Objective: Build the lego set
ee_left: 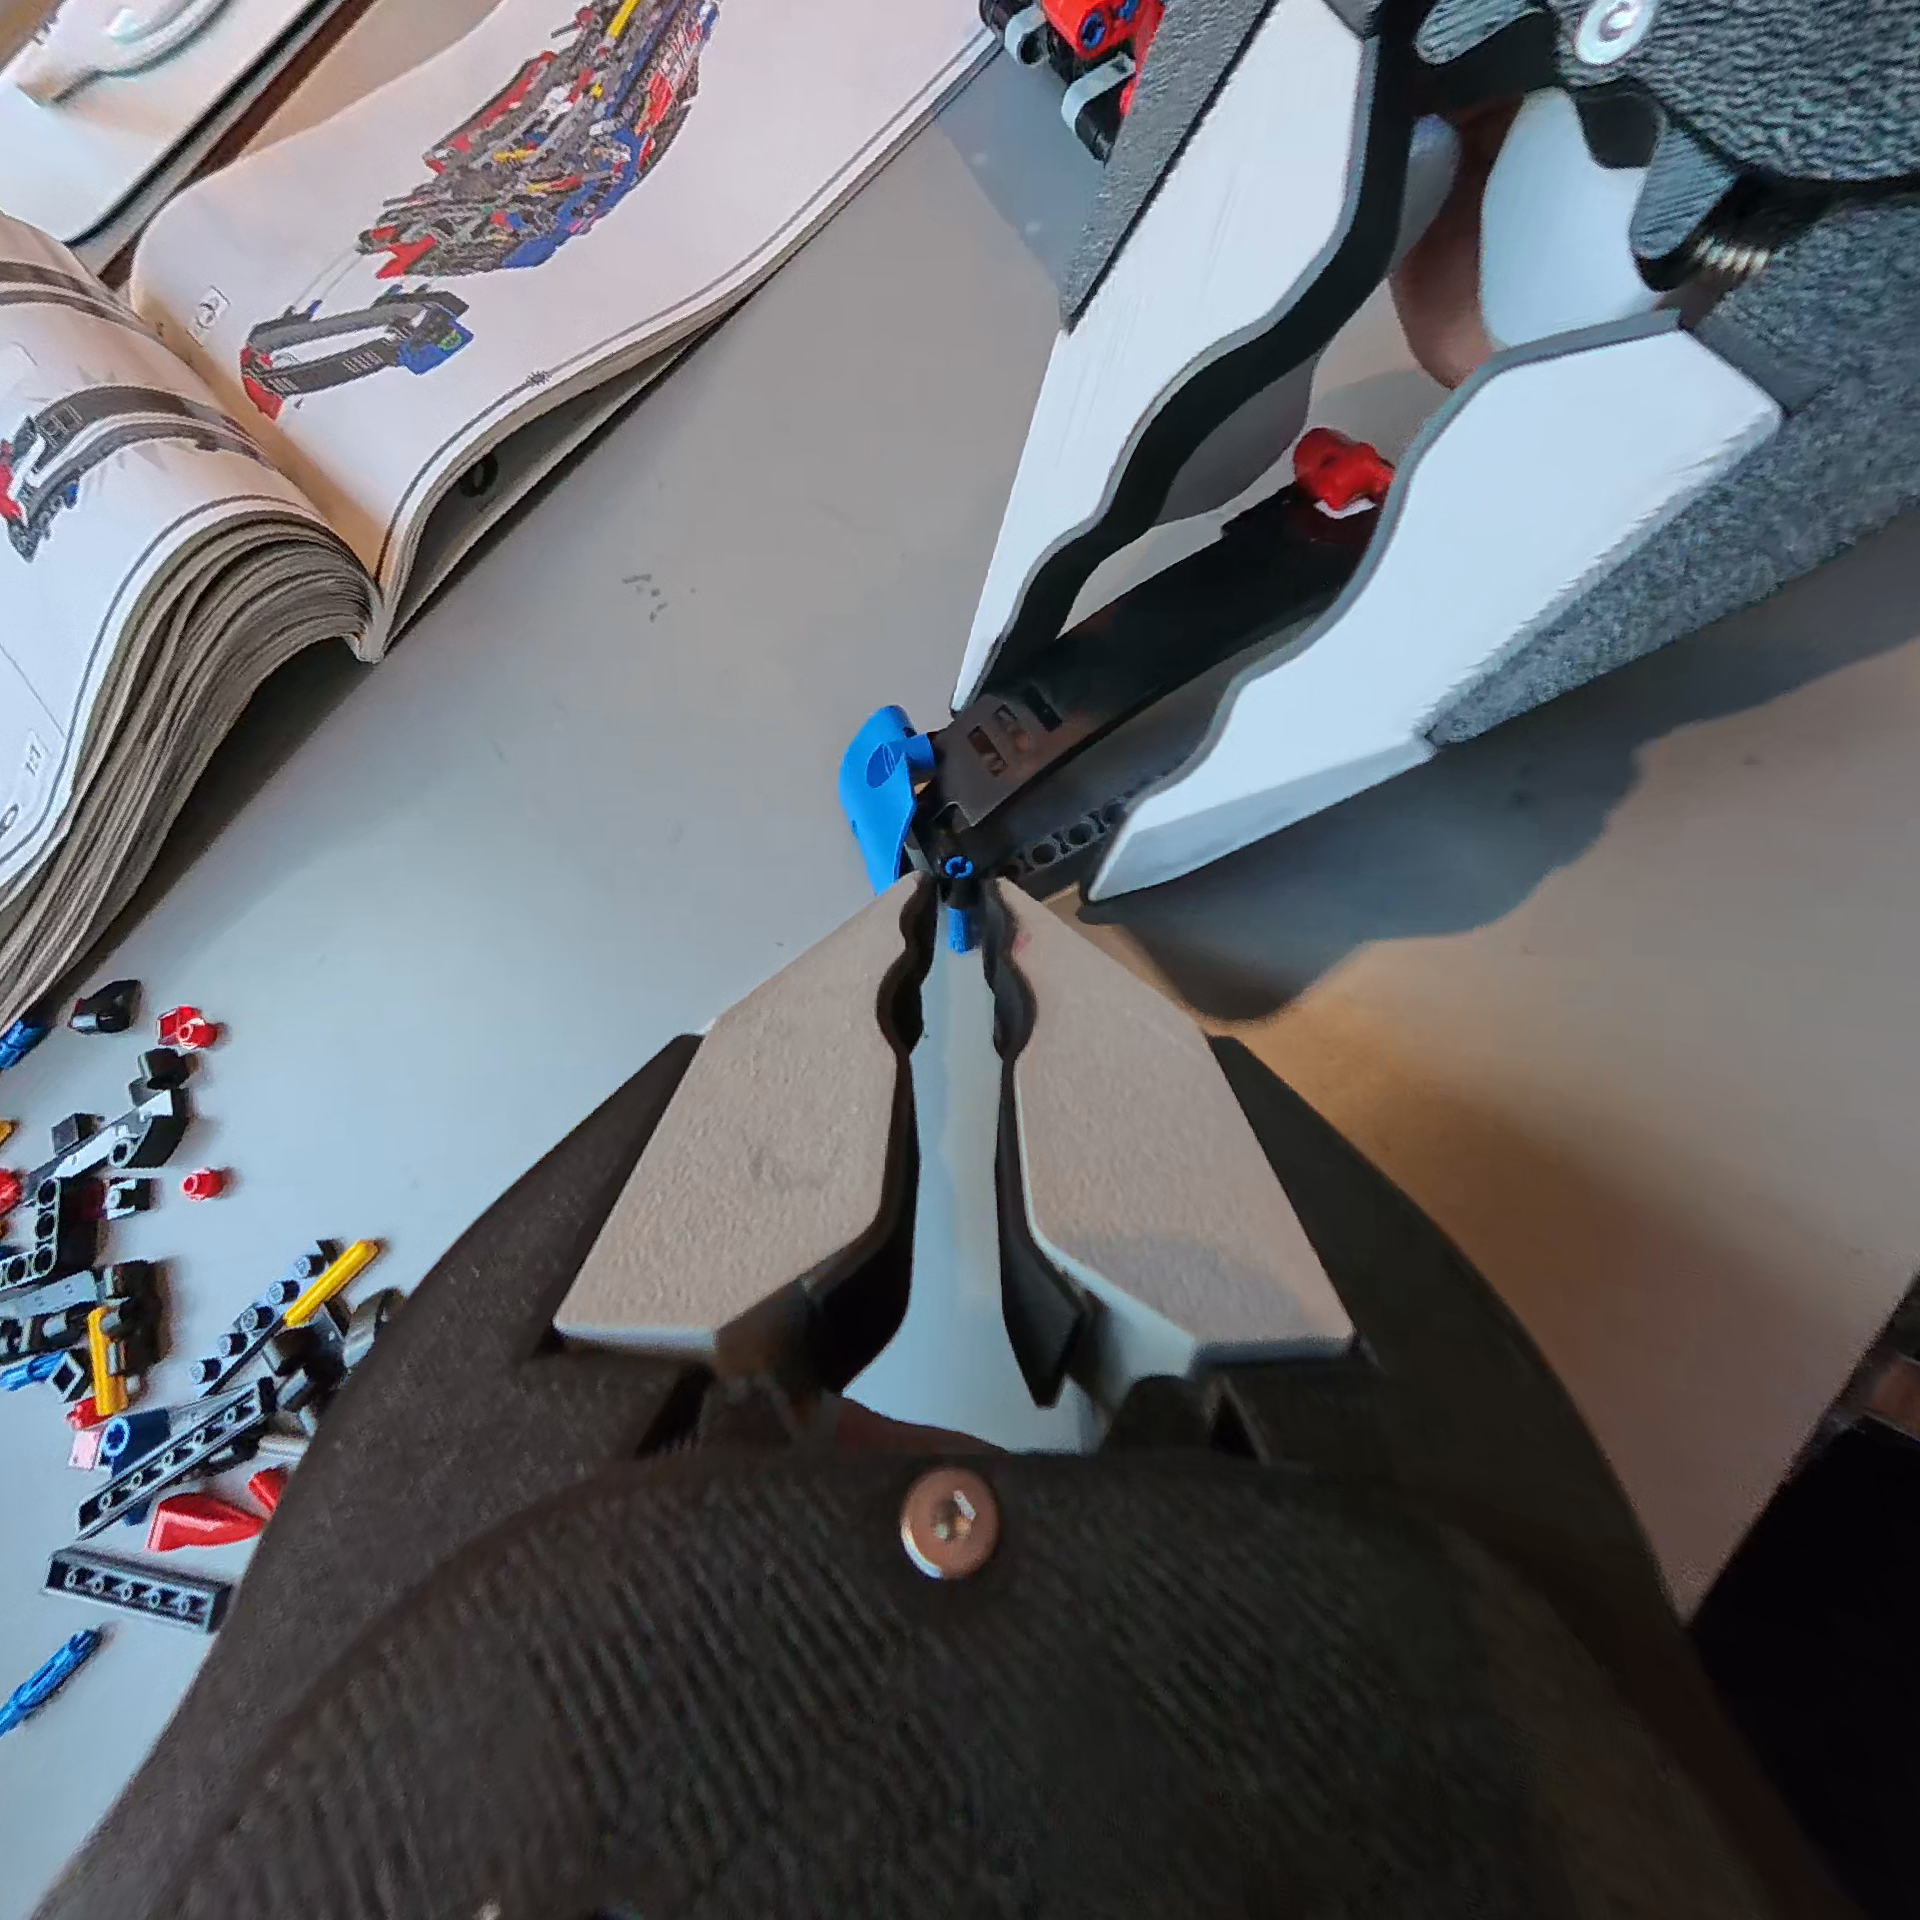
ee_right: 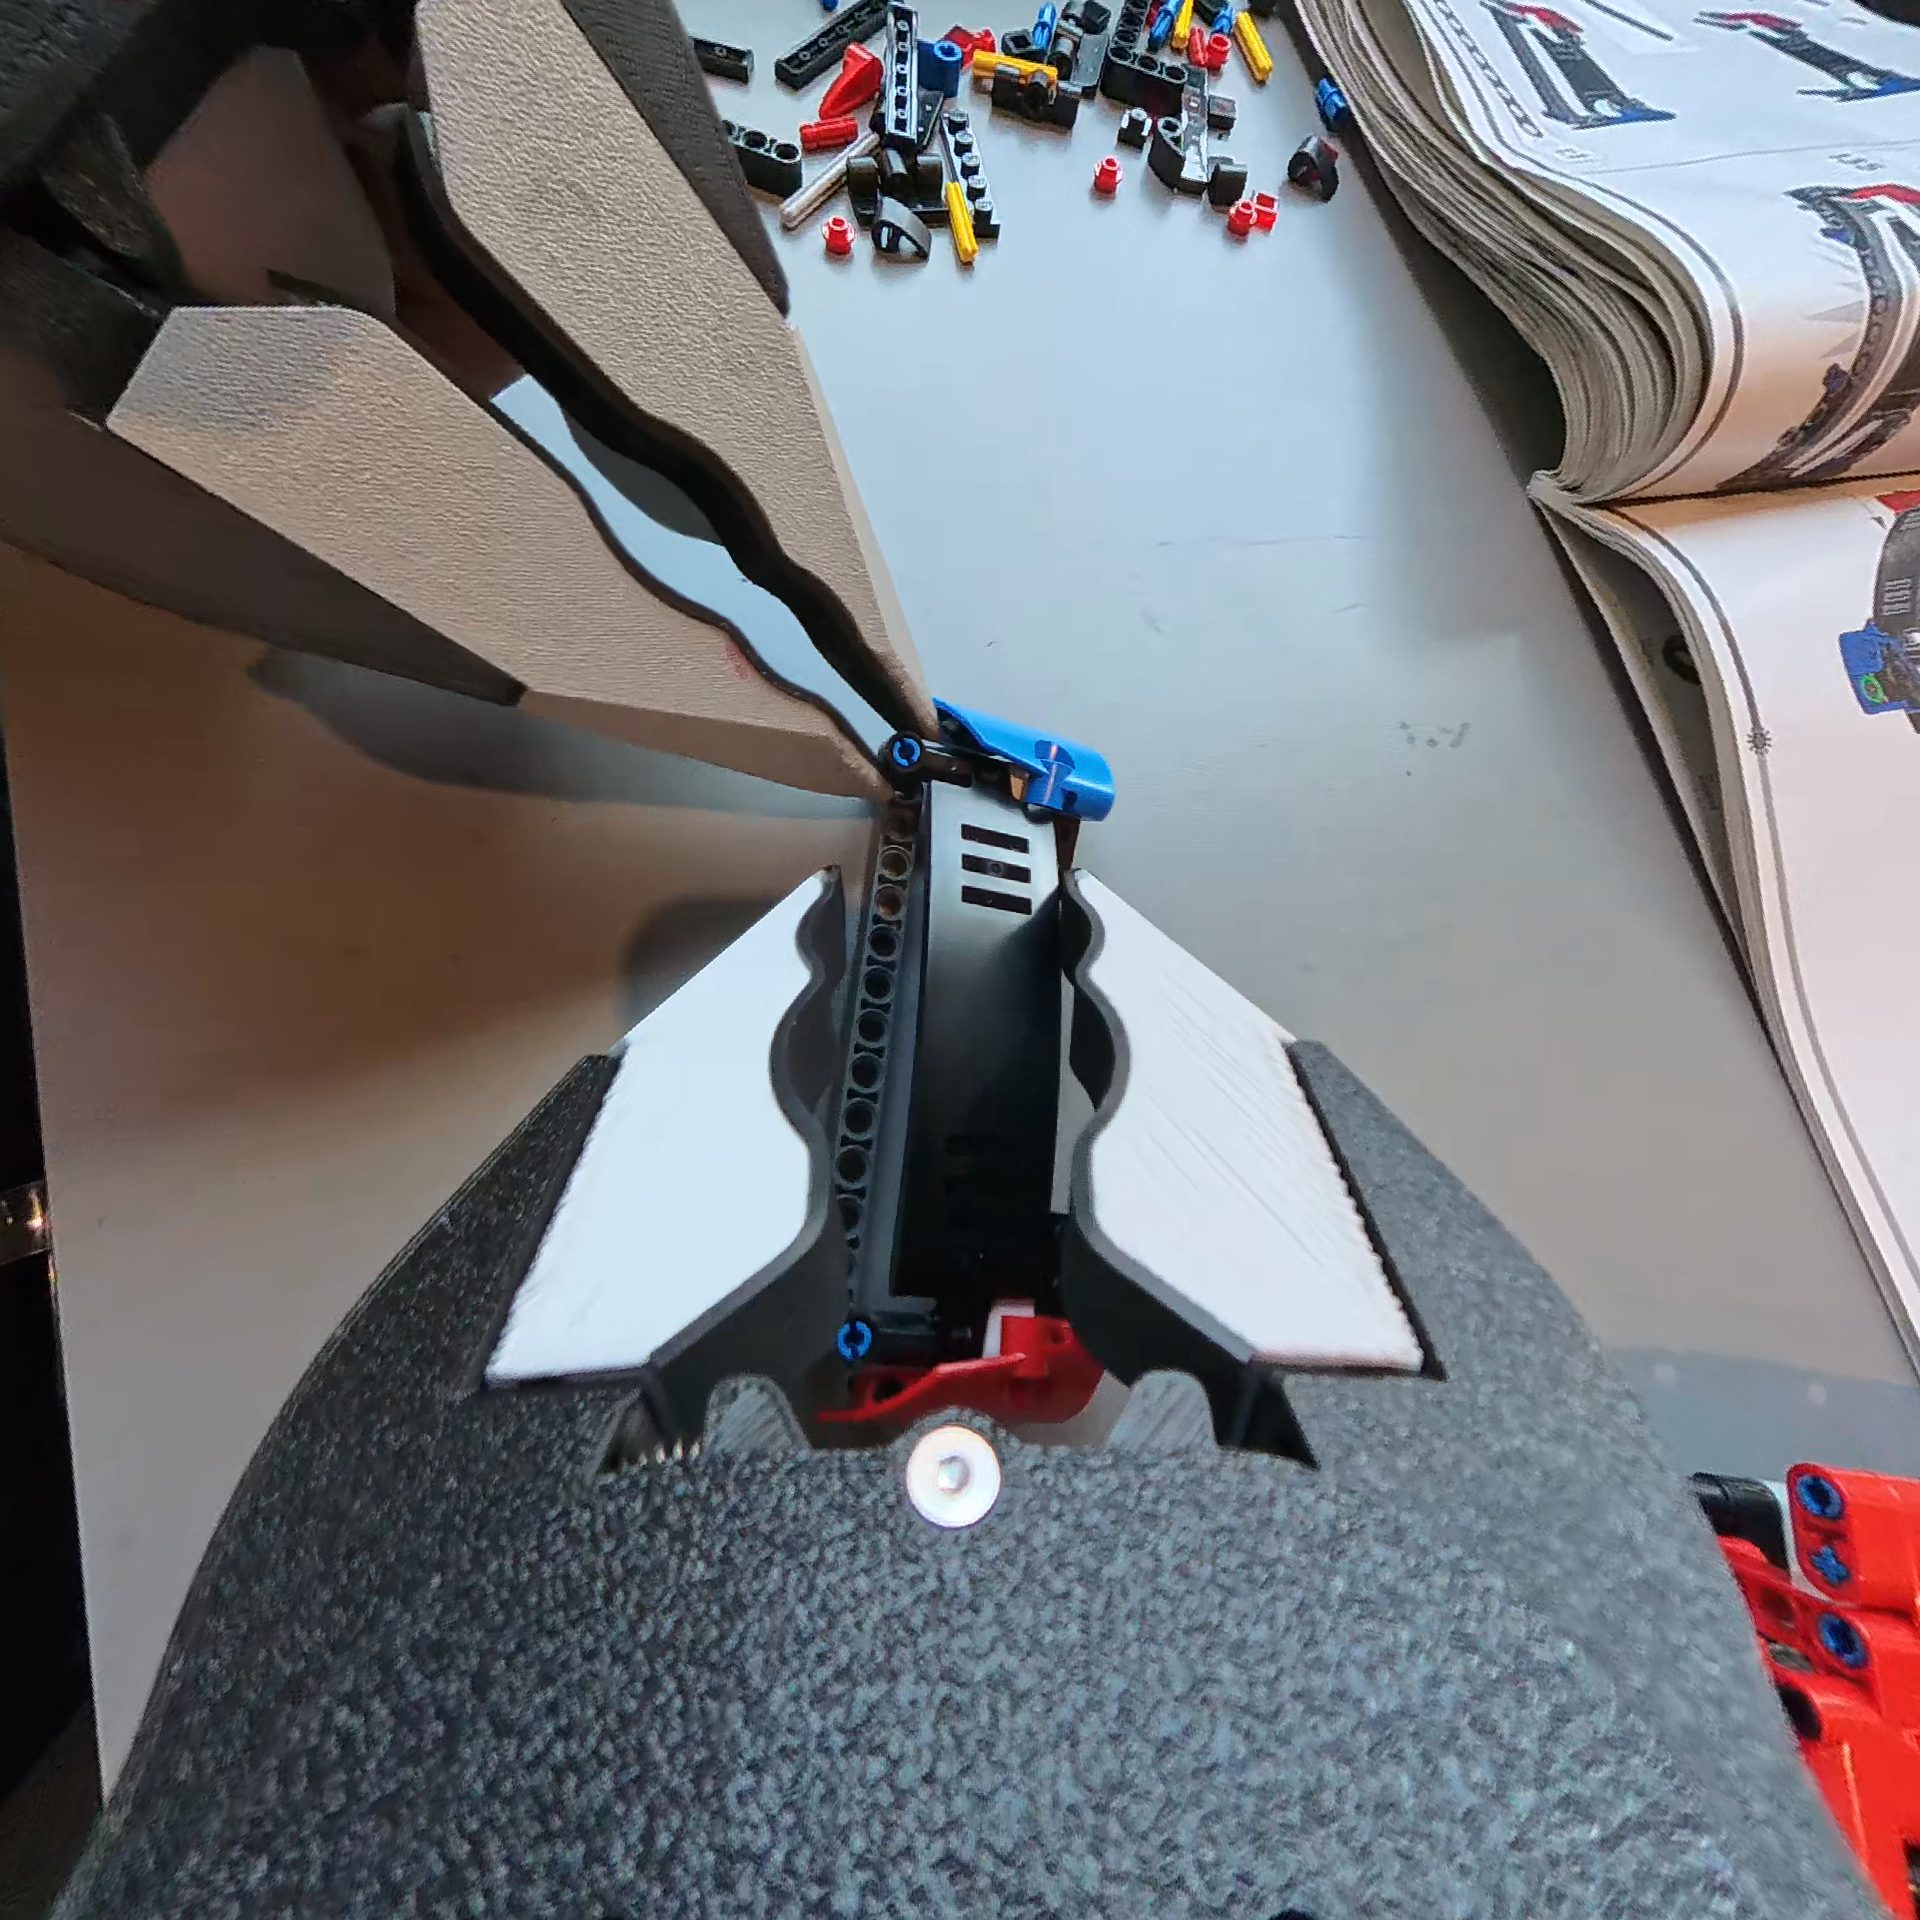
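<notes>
The right tool (ee_right: 951, 883) is clamped on a long black lego assembly (ee_right: 977, 1049), whose rear end with a red part (ee_right: 1023, 1361) sits deep between its fingers, partly hidden by the tool body. At the assembly's far tip sits a blue piece (ee_right: 1039, 758). The left tool (ee_left: 951, 899) pinches a small blue pin (ee_left: 961, 914) at that tip, its fingers nearly together; most of the pin is hidden. Only the right wrist view shows the assembly's row of holes clearly. Loose lego pieces (ee_left: 125, 1340) lie on the grey surface (ee_left: 644, 852) beside an open instruction book (ee_left: 312, 343), cut off by the frame. A red lego model (ee_right: 1839, 1652) shows at the edge.
</notes>
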`<move>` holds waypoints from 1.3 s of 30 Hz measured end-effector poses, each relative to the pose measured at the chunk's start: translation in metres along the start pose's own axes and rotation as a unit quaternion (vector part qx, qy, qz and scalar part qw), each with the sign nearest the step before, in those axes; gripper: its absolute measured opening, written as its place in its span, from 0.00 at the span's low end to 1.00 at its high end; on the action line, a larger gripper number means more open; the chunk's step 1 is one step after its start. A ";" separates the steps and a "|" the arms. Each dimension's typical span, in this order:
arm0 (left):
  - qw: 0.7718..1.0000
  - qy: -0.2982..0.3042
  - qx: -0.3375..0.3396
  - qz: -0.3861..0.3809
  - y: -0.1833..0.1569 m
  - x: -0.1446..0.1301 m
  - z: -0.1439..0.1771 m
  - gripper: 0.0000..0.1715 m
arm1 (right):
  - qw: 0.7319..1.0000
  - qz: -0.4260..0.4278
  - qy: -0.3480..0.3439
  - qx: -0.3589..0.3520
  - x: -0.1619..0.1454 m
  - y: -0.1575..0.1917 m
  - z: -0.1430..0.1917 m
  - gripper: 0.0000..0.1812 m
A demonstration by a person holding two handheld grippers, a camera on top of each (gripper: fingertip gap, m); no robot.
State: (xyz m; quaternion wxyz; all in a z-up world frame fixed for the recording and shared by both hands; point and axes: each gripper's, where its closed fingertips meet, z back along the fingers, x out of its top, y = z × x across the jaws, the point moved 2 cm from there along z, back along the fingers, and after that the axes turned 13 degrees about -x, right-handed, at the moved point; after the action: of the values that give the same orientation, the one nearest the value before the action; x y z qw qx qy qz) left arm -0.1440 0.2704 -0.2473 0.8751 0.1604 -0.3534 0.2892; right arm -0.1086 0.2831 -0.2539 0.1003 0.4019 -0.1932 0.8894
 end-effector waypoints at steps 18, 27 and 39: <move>0.968 -0.116 -0.103 0.199 0.020 0.006 0.004 0.03 | 0.999 -0.025 0.024 -0.005 -0.005 -0.003 -0.002 0.28; 0.960 -0.124 -0.114 0.224 0.024 0.004 0.006 0.03 | 0.998 -0.061 -0.022 -0.006 0.010 -0.012 0.007 0.29; 0.958 -0.119 -0.115 0.233 0.025 0.002 0.004 0.03 | 0.984 0.153 -0.013 -0.089 0.009 0.014 0.014 0.02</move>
State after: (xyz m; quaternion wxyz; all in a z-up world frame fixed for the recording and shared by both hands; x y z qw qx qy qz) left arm -0.1607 0.2889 -0.2408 0.7476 0.0052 -0.5137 0.4209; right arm -0.1100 0.2647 -0.2423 -0.0039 0.3683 -0.3318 0.8685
